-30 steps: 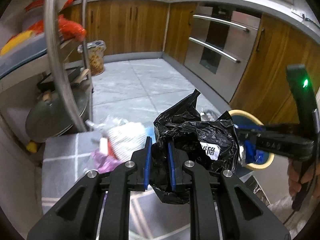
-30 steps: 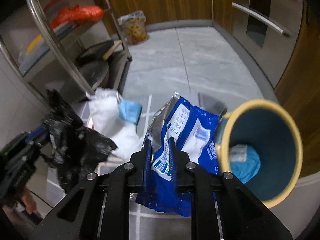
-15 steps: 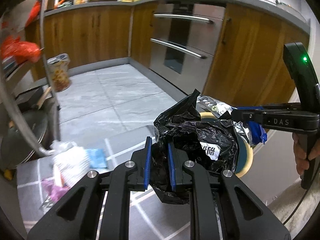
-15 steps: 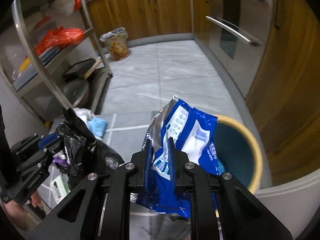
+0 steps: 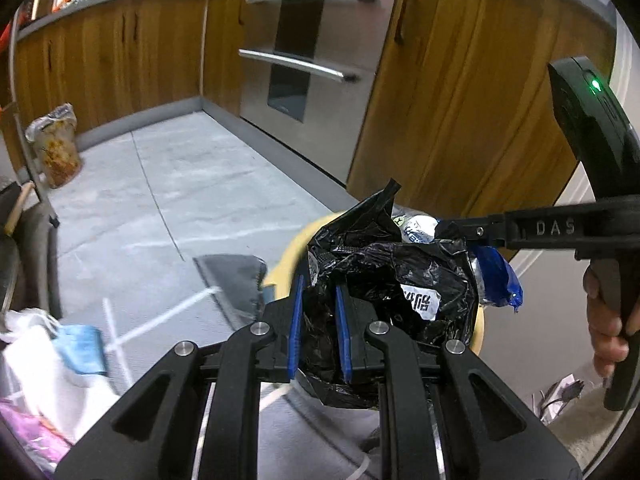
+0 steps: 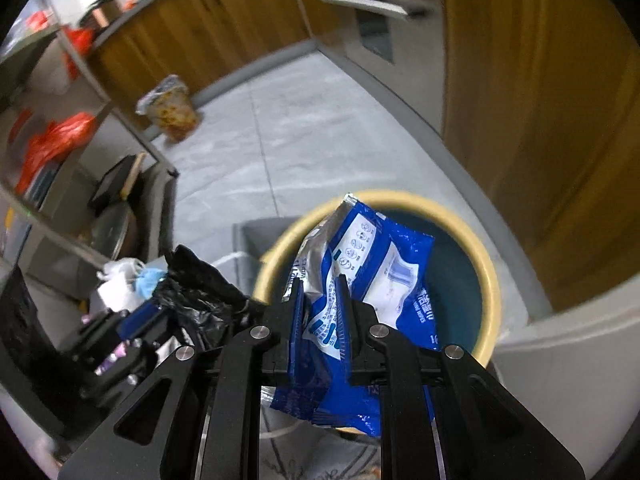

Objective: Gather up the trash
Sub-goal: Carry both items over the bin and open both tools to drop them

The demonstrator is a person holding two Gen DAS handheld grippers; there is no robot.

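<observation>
- My left gripper (image 5: pixel 318 324): fingers clamped on crumpled black plastic bag (image 5: pixel 400 280); a second ago it hung over the floor mat, now it's at the bin's (image 6: pixel 490 276) yellow rim.
- My right gripper (image 6: pixel 320 312): fingers pinching blue wet-wipes pack (image 6: pixel 372 280), now swung directly over the teal bin mouth. Probably ready to drop.
- White tissue and blue mask (image 5: pixel 78 350) remain on the mat.
</observation>
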